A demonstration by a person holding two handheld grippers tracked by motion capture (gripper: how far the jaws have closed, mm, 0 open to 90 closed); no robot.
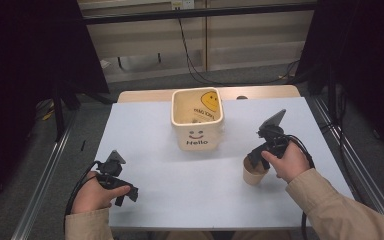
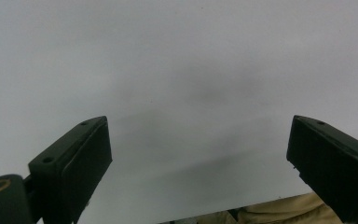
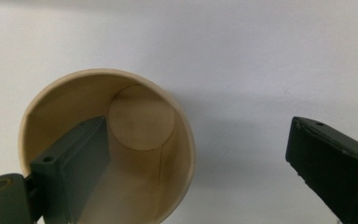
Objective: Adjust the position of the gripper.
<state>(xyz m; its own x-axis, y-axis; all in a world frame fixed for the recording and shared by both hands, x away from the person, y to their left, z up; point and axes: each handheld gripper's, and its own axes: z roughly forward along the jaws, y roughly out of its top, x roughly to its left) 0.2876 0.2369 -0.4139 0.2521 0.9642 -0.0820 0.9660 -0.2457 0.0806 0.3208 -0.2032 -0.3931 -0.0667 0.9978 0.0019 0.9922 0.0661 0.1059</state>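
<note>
Cup look: paper cup (image 1: 254, 173), tan, round, upright, mouth open upward. In the right gripper view the cup (image 3: 142, 116) shows a pale rolled rim, a plain inner wall with one vertical seam, and a flat round bottom; nothing lies inside.

Cup place: lower right of the high view, standing on the pale blue table top (image 1: 180, 175), well apart from the bin.

Right gripper: right gripper (image 1: 256, 161) held from the right, pointing down at the cup's rim. Jaws spread wide. In its own view the left-hand jaw hangs inside the cup mouth near the inner wall, the right-hand jaw stands outside over bare table, well clear of the cup. Cup wall sits between the two jaws; no pad presses on it that I can see.

Left gripper: left gripper (image 1: 125, 192) at lower left of the high view, low over the table, far from the cup. Jaws spread in its own view, bare table between them.

Bin: cream square bin (image 1: 197, 120) at upper centre, a smile and "Hello" printed on its front. A yellow smiley-face item (image 1: 209, 101) leans against its inner back wall; the rest of the contents are too dim to tell.
</note>
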